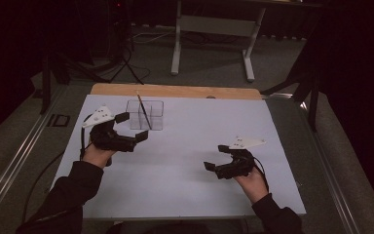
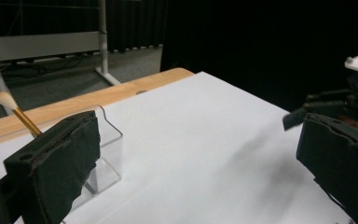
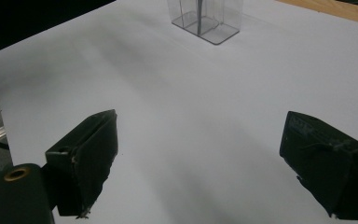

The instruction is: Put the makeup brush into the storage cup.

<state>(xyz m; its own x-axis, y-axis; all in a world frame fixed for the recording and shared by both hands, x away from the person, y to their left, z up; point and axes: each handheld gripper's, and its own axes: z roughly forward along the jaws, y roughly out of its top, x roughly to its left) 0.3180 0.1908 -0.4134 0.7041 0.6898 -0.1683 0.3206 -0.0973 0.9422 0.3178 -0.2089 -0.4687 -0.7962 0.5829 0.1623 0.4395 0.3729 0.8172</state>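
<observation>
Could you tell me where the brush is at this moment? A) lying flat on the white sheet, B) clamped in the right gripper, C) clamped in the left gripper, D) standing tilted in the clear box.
D: the brush leans inside the clear box, while the left gripper and the right gripper are both open and hold nothing.

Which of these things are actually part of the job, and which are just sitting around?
Part of the job: brush, clear holder it stands in, left gripper, right gripper.

Just around: white sheet, wooden table edge, grey table frame behind.
</observation>
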